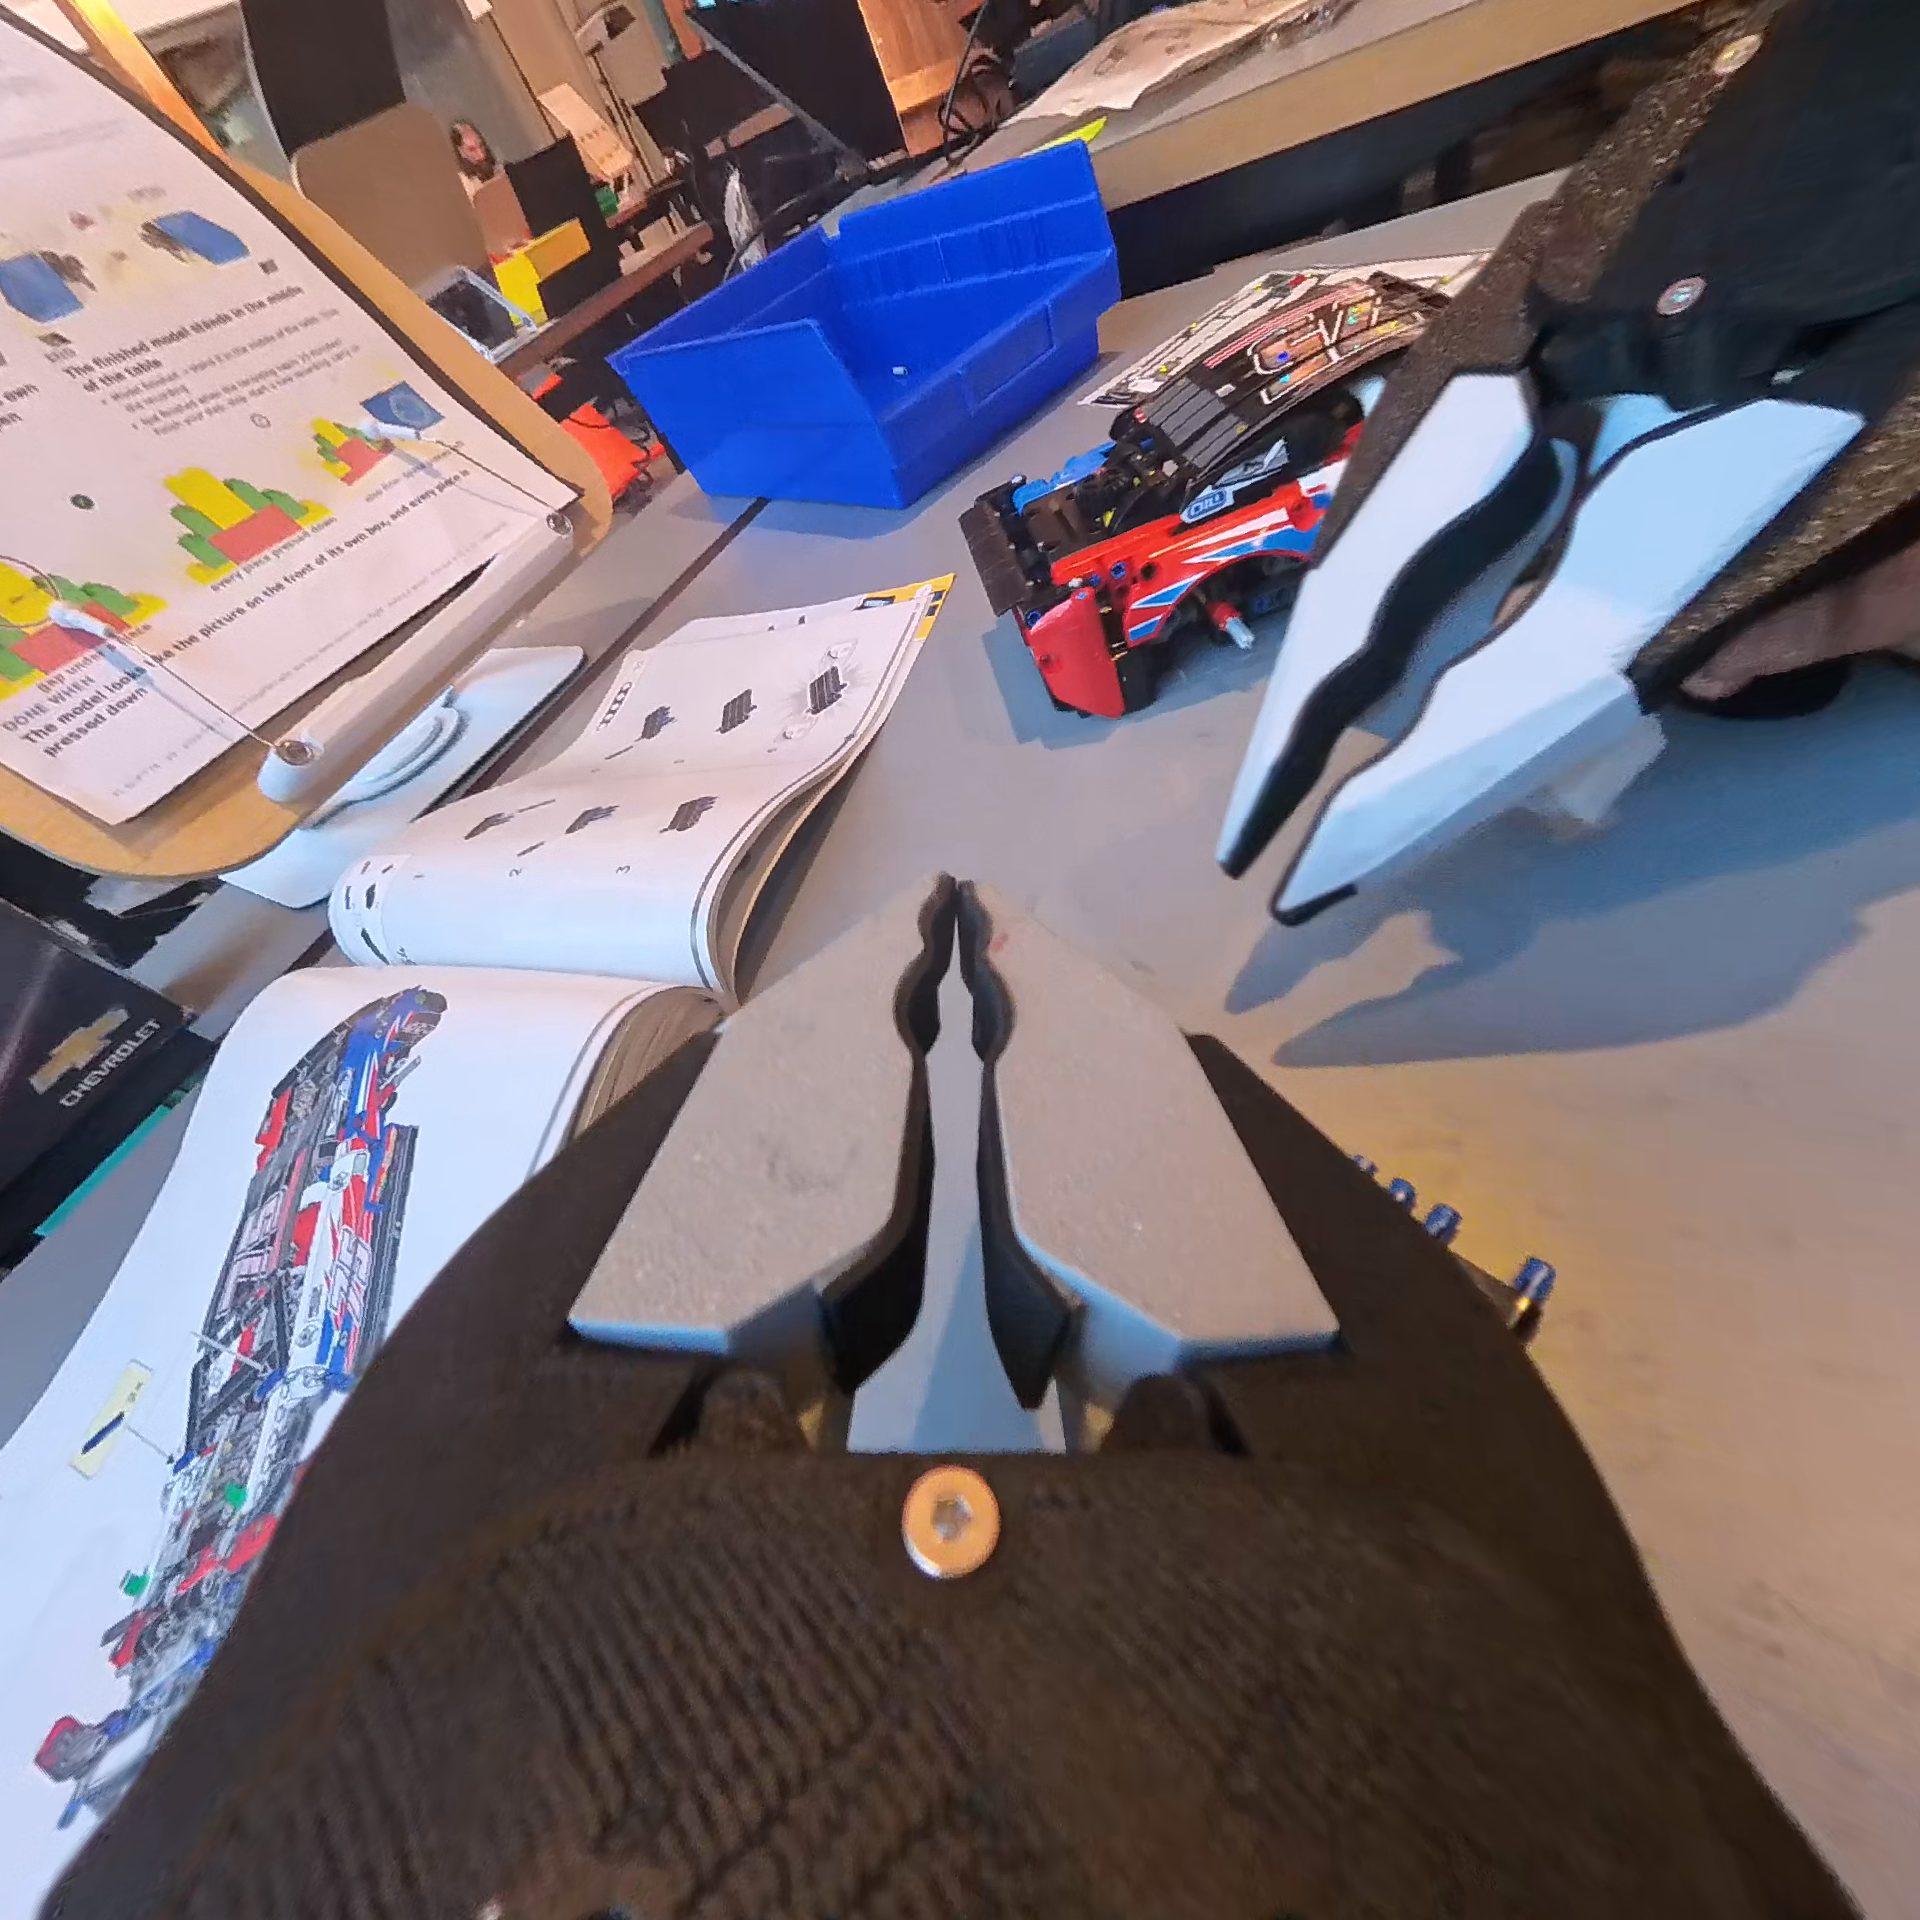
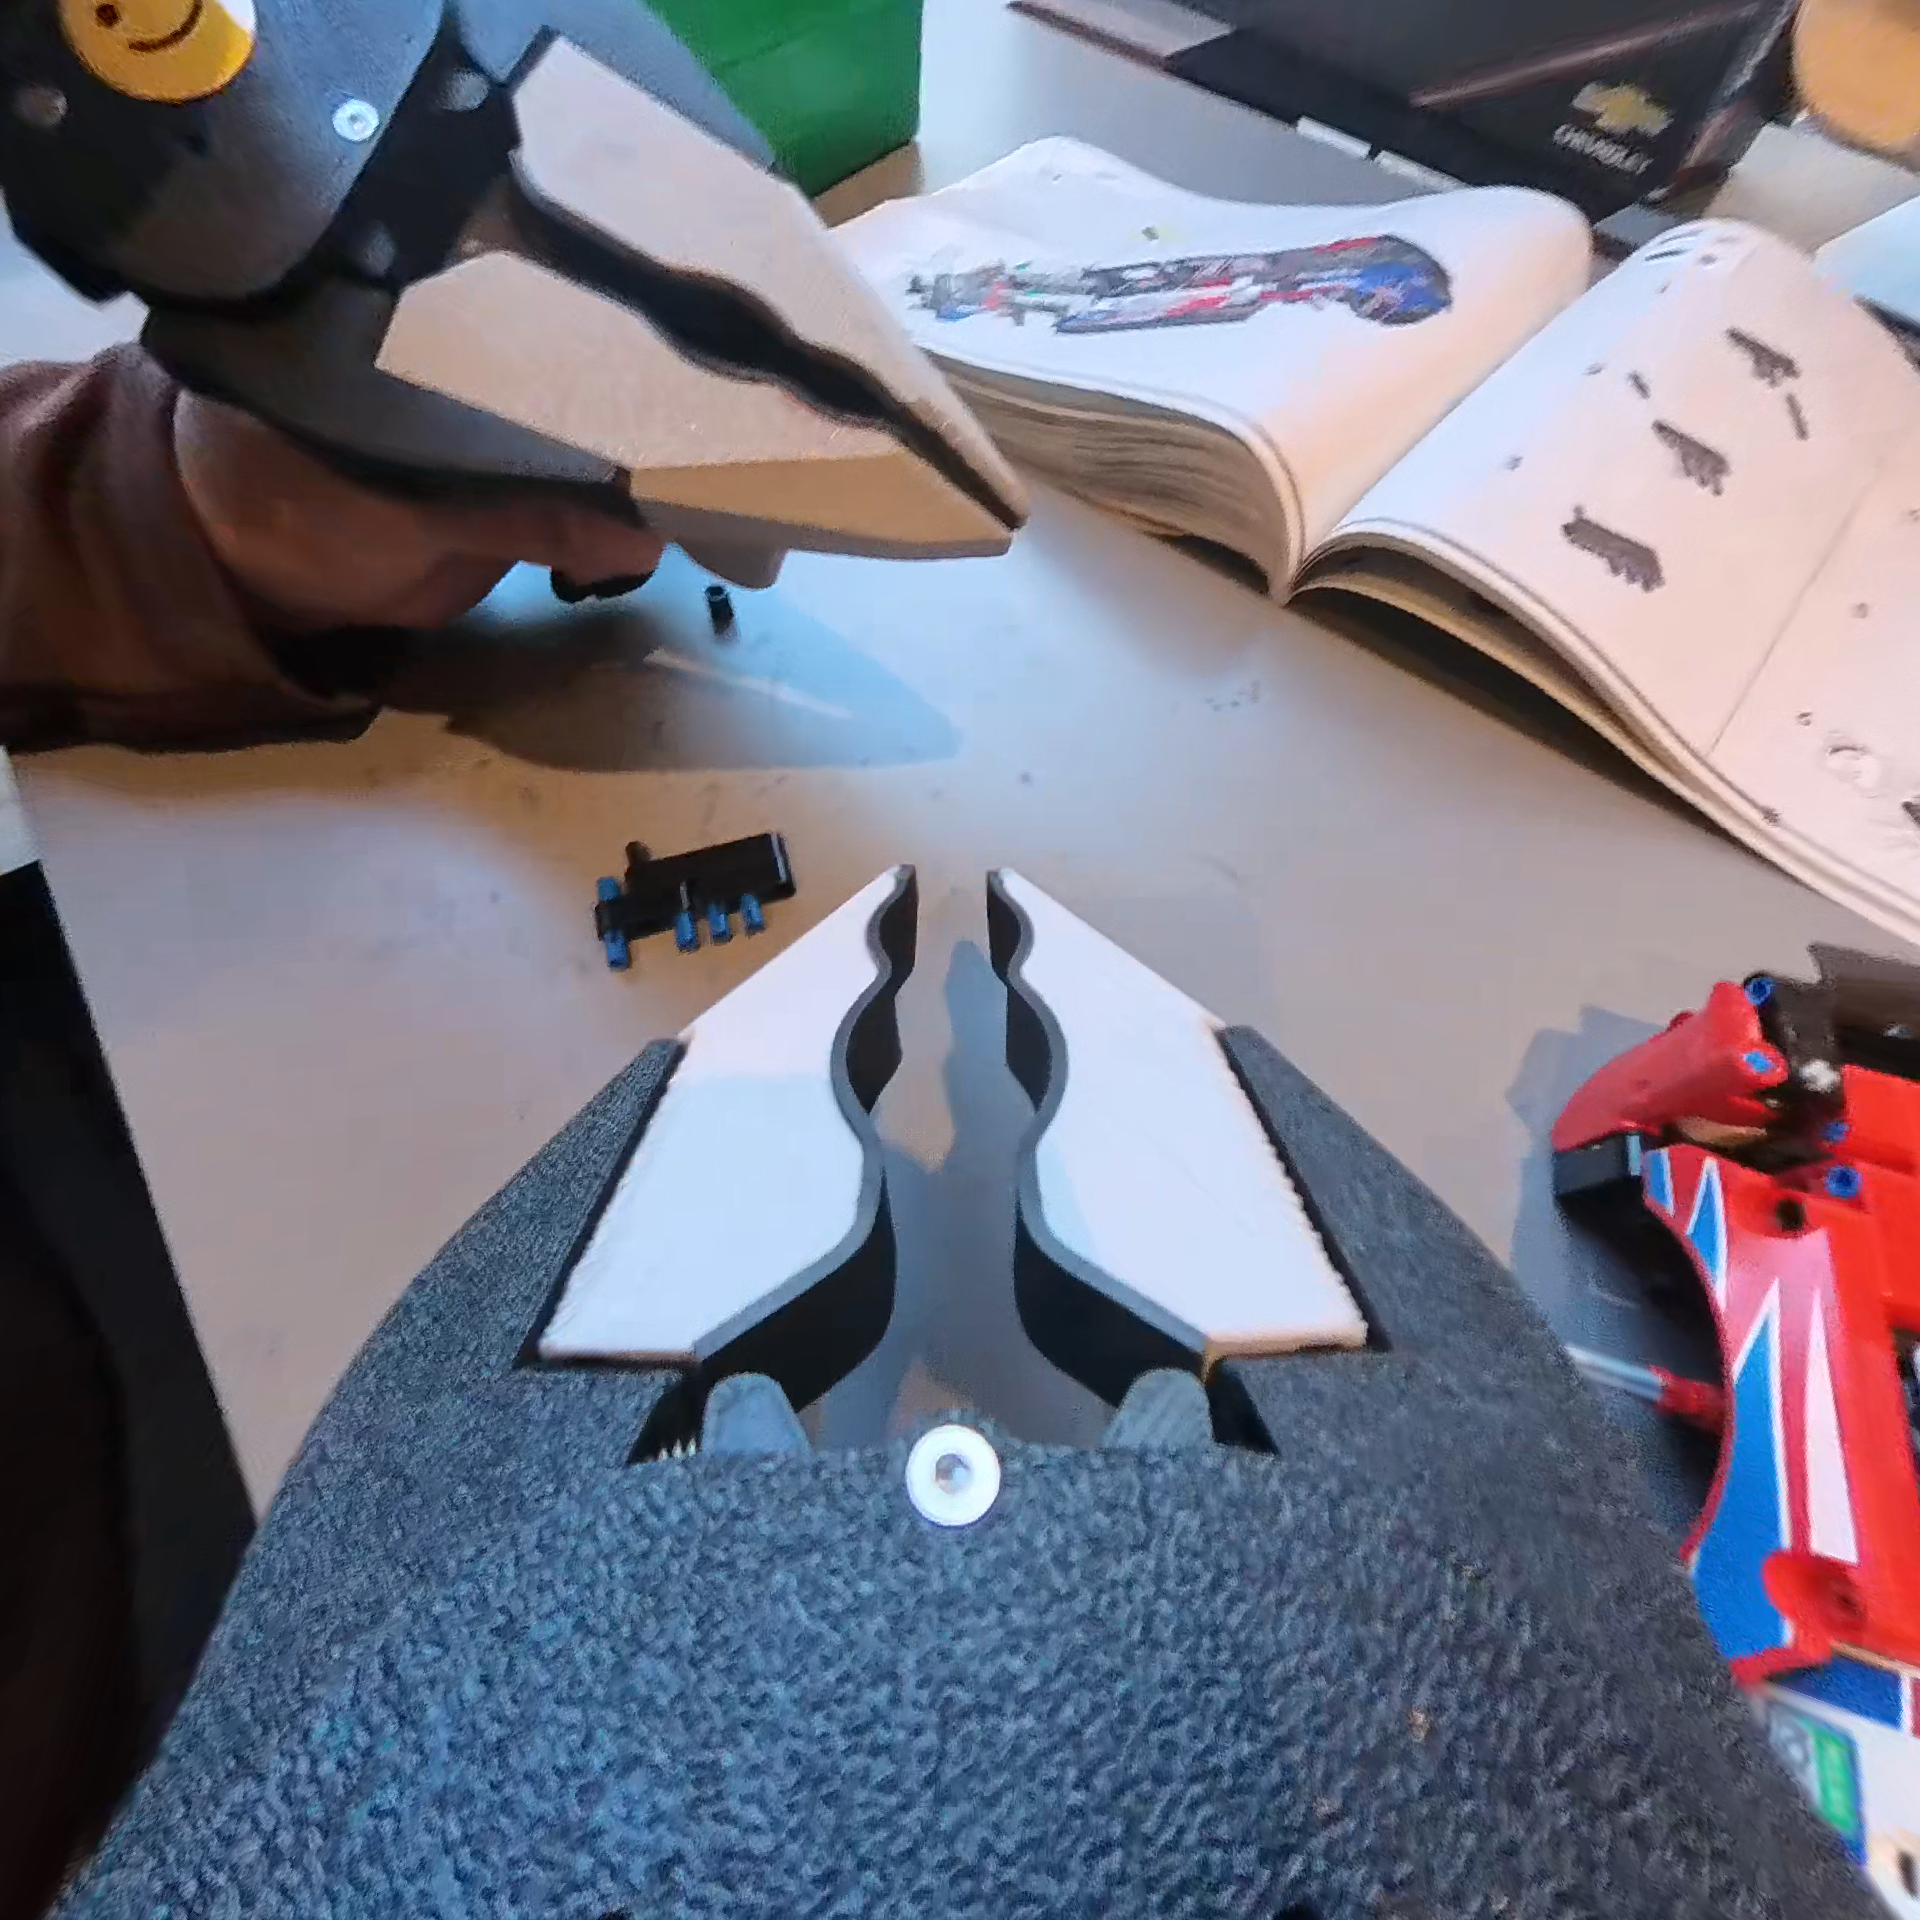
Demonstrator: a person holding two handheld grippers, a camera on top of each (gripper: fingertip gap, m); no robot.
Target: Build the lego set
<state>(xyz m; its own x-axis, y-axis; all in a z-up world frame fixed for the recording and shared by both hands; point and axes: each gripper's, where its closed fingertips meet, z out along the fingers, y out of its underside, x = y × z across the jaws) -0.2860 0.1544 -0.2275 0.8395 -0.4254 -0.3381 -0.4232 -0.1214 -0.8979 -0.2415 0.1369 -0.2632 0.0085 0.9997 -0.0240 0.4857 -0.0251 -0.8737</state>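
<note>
The lego car (image 1: 1153,561), red with blue and white striping and a black ribbed panel on top, is sitting on the grey table (image 1: 1558,1195) toward its far side, just in front of the blue bin (image 1: 883,332) and beside a printed sticker sheet (image 1: 1278,332). In the right wrist view the lego car (image 2: 1787,1299) is lying close along the right gripper's side.

A small black subassembly (image 2: 691,896) with blue pins sticking out of it is resting on the bare middle of the table, apart from the car, and a single tiny black piece (image 2: 719,606) is lying farther off, near the hand (image 2: 343,520) holding the left gripper.

The left gripper (image 1: 956,894) is hovering over the table with its fingers pressed together at the tips — nothing is showing between them. The right gripper (image 2: 951,883) is sitting slightly spread, a narrow gap showing between its tips, and it is gripping nothing; its tips are pointing at bare table just beside the black subassembly.

The instruction booklet (image 1: 644,790) is lying open along the table's left side, one page showing the finished car — the other showing small black parts. A wooden board (image 1: 436,312) carrying a printed sheet is leaning behind the booklet, and a dark box (image 1: 73,1049) is lying at the table's left edge.
</note>
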